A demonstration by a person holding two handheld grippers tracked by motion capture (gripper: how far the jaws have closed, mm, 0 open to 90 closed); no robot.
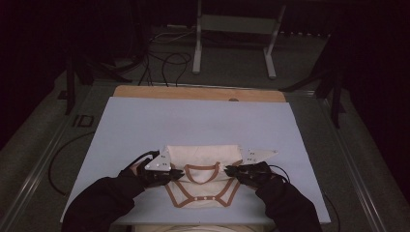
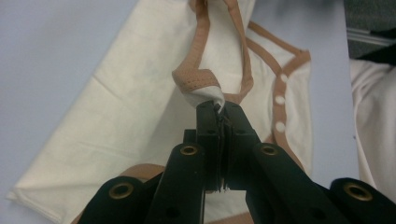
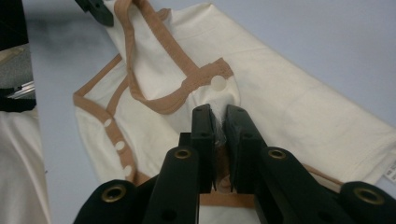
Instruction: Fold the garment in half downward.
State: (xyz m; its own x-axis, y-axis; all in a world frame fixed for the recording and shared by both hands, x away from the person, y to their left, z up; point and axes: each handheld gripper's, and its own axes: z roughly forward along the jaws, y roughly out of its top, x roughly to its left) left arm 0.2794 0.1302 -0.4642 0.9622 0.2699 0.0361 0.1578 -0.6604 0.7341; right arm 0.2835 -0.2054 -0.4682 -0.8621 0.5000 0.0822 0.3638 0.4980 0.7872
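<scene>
Left claw [image 1: 178, 173] clamped; right claw [image 1: 229, 170] apparently clamped; forearms converging.

No legible text, labels or numbers anywhere.

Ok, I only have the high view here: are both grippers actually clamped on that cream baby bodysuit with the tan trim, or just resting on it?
Observer: The left gripper is shut on a pinch of the cream baby bodysuit with tan trim, right at the neckline binding.
Operator: And the right one?
Observer: The right gripper is shut on cream fabric just below a white snap on the shoulder tab.
Operator: Is the neckline flat?
Observer: No, the tan neckline band rises off the cloth as a loop between the two grips.
</scene>
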